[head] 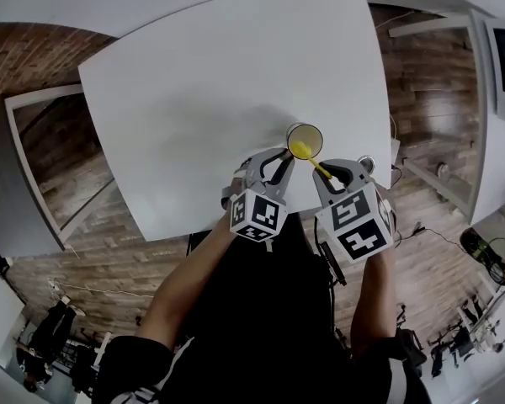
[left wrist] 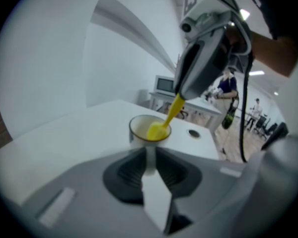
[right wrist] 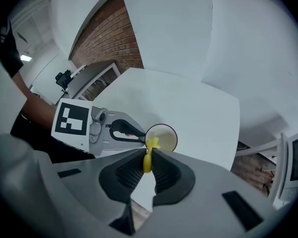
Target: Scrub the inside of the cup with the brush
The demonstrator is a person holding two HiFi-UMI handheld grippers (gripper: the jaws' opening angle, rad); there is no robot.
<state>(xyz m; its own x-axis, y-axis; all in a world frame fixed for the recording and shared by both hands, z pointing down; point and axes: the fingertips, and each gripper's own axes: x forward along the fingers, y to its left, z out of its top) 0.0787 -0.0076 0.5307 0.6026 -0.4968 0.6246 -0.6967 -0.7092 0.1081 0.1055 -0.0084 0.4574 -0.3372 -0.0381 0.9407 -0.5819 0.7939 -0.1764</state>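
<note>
Two grippers meet at one cup (head: 305,139), which sits close to the near edge of the tabletop (head: 194,99), toward its near right corner. I cannot tell whether it rests fully on the surface or is lifted a little.

The left gripper (head: 273,168) has its jaws pressed together on the cup's white handle, which shows as a thin strip between the pads in the left gripper view. The right gripper (head: 332,175) pinches the far end of the yellow brush (head: 303,150) handle. The brush slants down so that its head is inside the cup, against the near wall just below the rim. Scrubbing looks to be under way or just starting.

Several things could go wrong from here:

- **Cup twisting:** The cup is held only by its narrow handle. A hard sideways push from the brush could turn it in the jaws or pull it free.
- **Cup falling:** With the cup so near the edge and corner, a slip toward the person could send it off the tabletop.
- **Brush pivoting:** The brush is gripped at its tip, so pressure on the head could swing it between the pads and reduce the scrubbing force.
- **Brush jumping out:** A stroke carried too high could take the head over the rim.
</note>
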